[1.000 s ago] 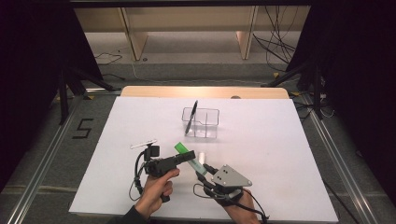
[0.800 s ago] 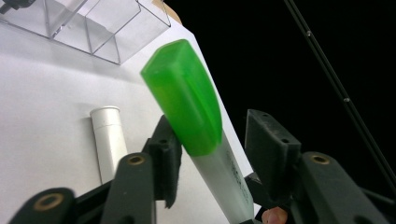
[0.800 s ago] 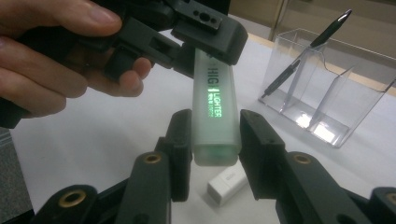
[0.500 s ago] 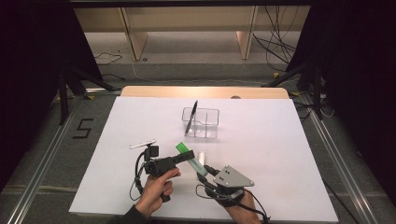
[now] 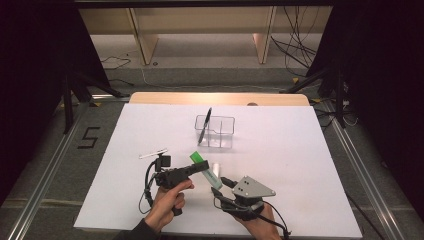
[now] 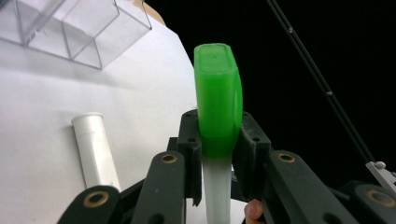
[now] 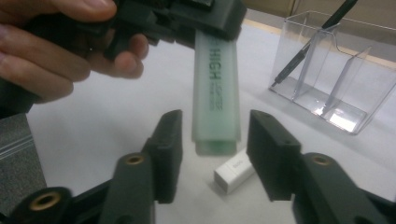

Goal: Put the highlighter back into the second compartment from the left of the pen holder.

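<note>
Now, highlighter (image 5: 204,167) clamped in left gripper (image 5: 192,169), green cap up-left, long axis slanting toward right gripper's (image 5: 218,187) parted jaws.

We see a white table (image 5: 300,165) w/ a wooden strip along its far edge. On it: a clear divided organizer (image 5: 216,131) near the centre, a black pen (image 5: 204,126) leaning inside; a small white stick (image 5: 153,153) at left; a white cap (image 7: 236,171) nearer us.
</note>
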